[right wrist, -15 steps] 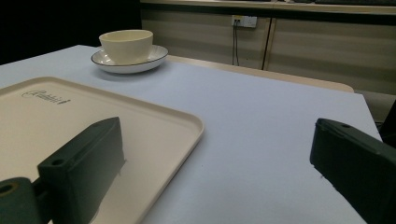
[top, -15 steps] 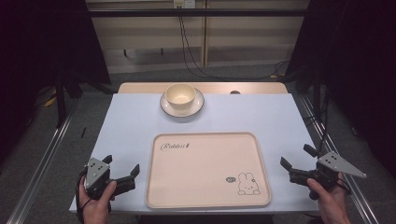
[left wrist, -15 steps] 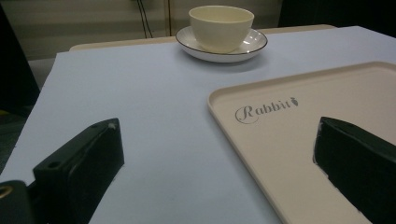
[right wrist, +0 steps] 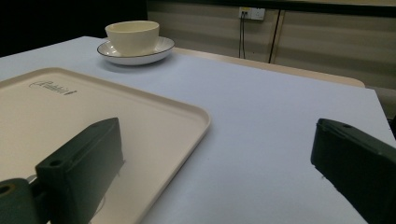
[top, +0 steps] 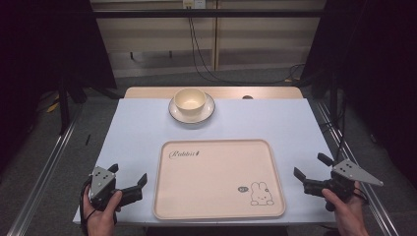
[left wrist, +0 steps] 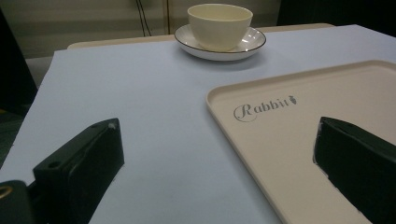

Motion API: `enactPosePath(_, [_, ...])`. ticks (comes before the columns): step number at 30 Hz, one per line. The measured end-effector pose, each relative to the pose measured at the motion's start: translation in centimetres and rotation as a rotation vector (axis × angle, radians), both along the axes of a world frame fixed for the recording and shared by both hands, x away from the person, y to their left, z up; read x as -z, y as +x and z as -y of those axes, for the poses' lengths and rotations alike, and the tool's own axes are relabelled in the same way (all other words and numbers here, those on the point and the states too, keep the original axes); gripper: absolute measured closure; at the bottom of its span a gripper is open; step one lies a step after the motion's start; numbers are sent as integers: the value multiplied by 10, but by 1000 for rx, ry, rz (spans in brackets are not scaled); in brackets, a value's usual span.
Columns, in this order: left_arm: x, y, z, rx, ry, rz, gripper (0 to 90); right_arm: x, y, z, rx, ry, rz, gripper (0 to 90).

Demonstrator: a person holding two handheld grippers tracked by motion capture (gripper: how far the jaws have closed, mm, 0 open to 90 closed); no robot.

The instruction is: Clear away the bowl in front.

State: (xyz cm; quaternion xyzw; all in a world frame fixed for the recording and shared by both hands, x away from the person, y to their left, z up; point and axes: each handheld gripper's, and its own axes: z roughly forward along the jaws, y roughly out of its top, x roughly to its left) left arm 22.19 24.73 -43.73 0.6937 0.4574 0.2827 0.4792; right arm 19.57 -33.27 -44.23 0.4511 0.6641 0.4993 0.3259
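Observation:
A cream tray (top: 216,179) printed with "Rabbit" and a small rabbit drawing lies on the pale blue table (top: 137,128), near the front edge. Behind it, a cream bowl (top: 190,101) stands on a dark-rimmed white saucer (top: 209,111). My left gripper (top: 129,173) rests low at the tray's left side, held in a hand, open with nothing between its jaws. To the tray's right, a hand holds my right gripper (top: 310,165), open and empty too. In the left gripper view, the left gripper (left wrist: 217,126) straddles the tray's corner (left wrist: 219,95). The right gripper (right wrist: 215,125) spans the tray's edge (right wrist: 201,116).
A wooden strip (top: 275,92) runs along the table's far edge. Metal rails (top: 44,172) flank both sides of the table. Cables (top: 196,54) hang down the wall behind. Bare blue tabletop lies between tray and saucer.

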Motion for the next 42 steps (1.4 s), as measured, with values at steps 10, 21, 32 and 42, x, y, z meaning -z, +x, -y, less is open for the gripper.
enactPosePath(10, [1,2,5,24,1,-10,18,1,1,-3,-33,-17,-7,33])
enactPosePath(21, [-1,12,18,39,4,-33,24,1,1,-4,-55,-26,-8,42])
enactPosePath(32, [-6,29,29,88,4,-62,24,2,2,-4,-61,-36,-13,43])
enactPosePath(42, [-12,48,41,126,-15,-52,24,2,3,-4,-69,-41,-14,46])
